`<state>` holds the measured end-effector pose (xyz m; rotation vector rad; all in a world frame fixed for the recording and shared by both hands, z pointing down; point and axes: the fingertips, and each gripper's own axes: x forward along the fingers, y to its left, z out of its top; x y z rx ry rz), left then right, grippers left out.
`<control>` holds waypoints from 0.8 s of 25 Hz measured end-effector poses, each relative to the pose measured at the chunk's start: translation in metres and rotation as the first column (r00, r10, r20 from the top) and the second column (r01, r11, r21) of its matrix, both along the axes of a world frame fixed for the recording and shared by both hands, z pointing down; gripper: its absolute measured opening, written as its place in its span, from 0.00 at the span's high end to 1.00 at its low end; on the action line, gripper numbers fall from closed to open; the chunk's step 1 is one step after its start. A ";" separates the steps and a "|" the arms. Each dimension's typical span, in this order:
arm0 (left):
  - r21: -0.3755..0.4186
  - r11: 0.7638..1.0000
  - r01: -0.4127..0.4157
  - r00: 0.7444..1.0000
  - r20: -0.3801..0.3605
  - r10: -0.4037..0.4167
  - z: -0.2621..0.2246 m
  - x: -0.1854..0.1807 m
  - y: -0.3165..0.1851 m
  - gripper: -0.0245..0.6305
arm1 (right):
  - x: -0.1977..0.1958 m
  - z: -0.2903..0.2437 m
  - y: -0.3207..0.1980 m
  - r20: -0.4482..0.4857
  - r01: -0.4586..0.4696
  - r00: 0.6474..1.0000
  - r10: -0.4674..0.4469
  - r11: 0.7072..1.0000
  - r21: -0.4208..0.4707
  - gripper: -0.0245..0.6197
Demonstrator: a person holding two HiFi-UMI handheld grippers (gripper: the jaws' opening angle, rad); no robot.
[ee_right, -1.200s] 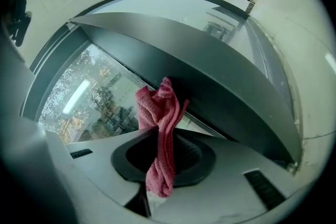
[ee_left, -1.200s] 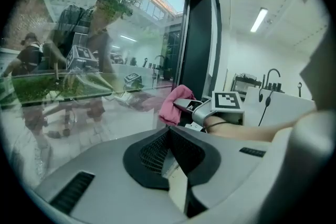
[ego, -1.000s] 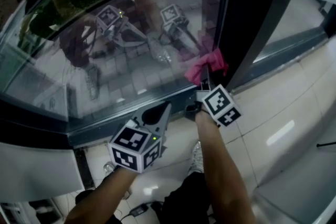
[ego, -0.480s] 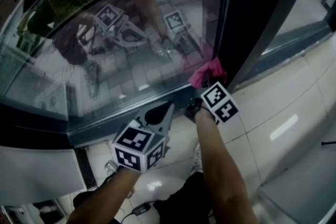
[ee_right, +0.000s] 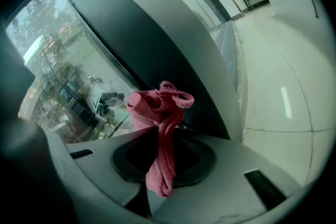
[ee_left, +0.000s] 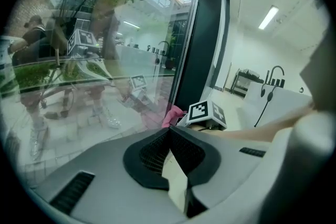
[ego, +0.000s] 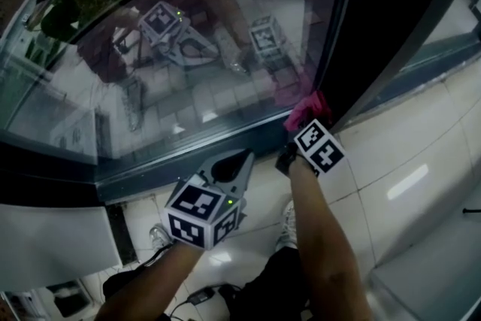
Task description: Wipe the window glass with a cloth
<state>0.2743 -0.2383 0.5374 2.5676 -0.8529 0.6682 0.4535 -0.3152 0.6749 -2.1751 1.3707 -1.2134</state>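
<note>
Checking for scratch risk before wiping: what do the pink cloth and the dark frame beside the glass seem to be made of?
Pink cloth: looks like soft looped-pile fabric, probably microfibre; fuzzy texture, limp folds.
Dark frame: smooth, matte, straight-edged, likely painted metal, though uncertain.

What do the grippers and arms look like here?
Both alike: the left gripper and right gripper have pale grey shells with black pads in a rounded recess, tapering to a point. Each carries a white cube printed with black square markers; a green light glows on the left one. Forearms are bare, no sleeves.
</note>
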 end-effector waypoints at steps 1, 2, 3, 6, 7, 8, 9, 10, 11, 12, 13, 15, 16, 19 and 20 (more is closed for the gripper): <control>-0.003 1.000 0.003 1.000 0.001 -0.003 0.002 -0.001 0.000 0.96 | 0.001 0.003 0.000 -0.029 0.016 0.999 -0.016 1.000 -0.015 0.87; -0.007 1.000 0.007 1.000 0.001 -0.007 0.002 -0.002 -0.001 0.96 | 0.001 0.003 -0.001 -0.061 0.034 0.998 -0.035 0.999 -0.025 0.87; -0.011 1.000 0.012 1.000 0.002 -0.012 0.002 -0.003 -0.003 0.96 | 0.001 0.000 -0.004 -0.097 0.056 0.994 -0.059 0.998 -0.030 0.87; -0.032 0.999 0.027 1.000 0.003 -0.027 -0.001 -0.003 -0.010 0.96 | -0.002 -0.016 -0.015 -0.222 0.147 0.963 -0.153 0.988 -0.045 0.87; -0.038 0.999 0.032 0.999 0.003 -0.032 -0.001 -0.004 -0.010 0.96 | -0.004 -0.018 -0.018 -0.261 0.181 0.947 -0.188 0.982 -0.050 0.87; -0.042 0.998 0.037 0.999 0.003 -0.037 0.001 -0.007 -0.010 0.96 | -0.007 -0.019 -0.018 -0.297 0.212 0.930 -0.218 0.976 -0.053 0.87; -0.044 0.998 0.043 0.999 0.002 -0.043 0.006 -0.012 -0.007 0.96 | -0.012 -0.017 -0.017 -0.330 0.239 0.912 -0.243 0.970 -0.053 0.87; -0.046 0.998 0.050 0.999 0.001 -0.050 0.012 -0.018 -0.004 0.96 | -0.017 -0.015 -0.015 -0.359 0.262 0.896 -0.263 0.964 -0.053 0.87; -0.049 0.997 0.056 0.998 0.000 -0.057 0.018 -0.025 0.000 0.96 | -0.023 -0.013 -0.012 -0.384 0.283 0.879 -0.282 0.958 -0.054 0.87; -0.053 0.997 0.063 0.998 0.002 -0.063 0.024 -0.032 0.003 0.96 | -0.028 -0.012 -0.011 -0.407 0.305 0.862 -0.302 0.951 -0.059 0.87; -0.058 0.996 0.069 0.998 0.004 -0.069 0.028 -0.038 0.004 0.96 | -0.033 -0.011 -0.010 -0.429 0.327 0.843 -0.324 0.943 -0.068 0.87; -0.064 0.994 0.083 0.997 0.009 -0.083 0.032 -0.048 0.005 0.96 | -0.039 -0.011 -0.009 -0.471 0.375 0.799 -0.373 0.922 -0.094 0.87; -0.065 0.994 0.091 0.996 0.014 -0.091 0.033 -0.052 0.005 0.96 | -0.042 -0.012 -0.010 -0.490 0.400 0.775 -0.399 0.910 -0.108 0.87; -0.062 0.990 0.127 0.992 0.032 -0.125 0.033 -0.069 0.004 0.96 | -0.052 -0.018 -0.016 -0.535 0.469 0.705 -0.465 0.872 -0.140 0.87; -0.064 0.988 0.140 0.990 0.034 -0.138 0.033 -0.077 0.004 0.96 | -0.057 -0.021 -0.016 -0.547 0.487 0.684 -0.483 0.860 -0.152 0.87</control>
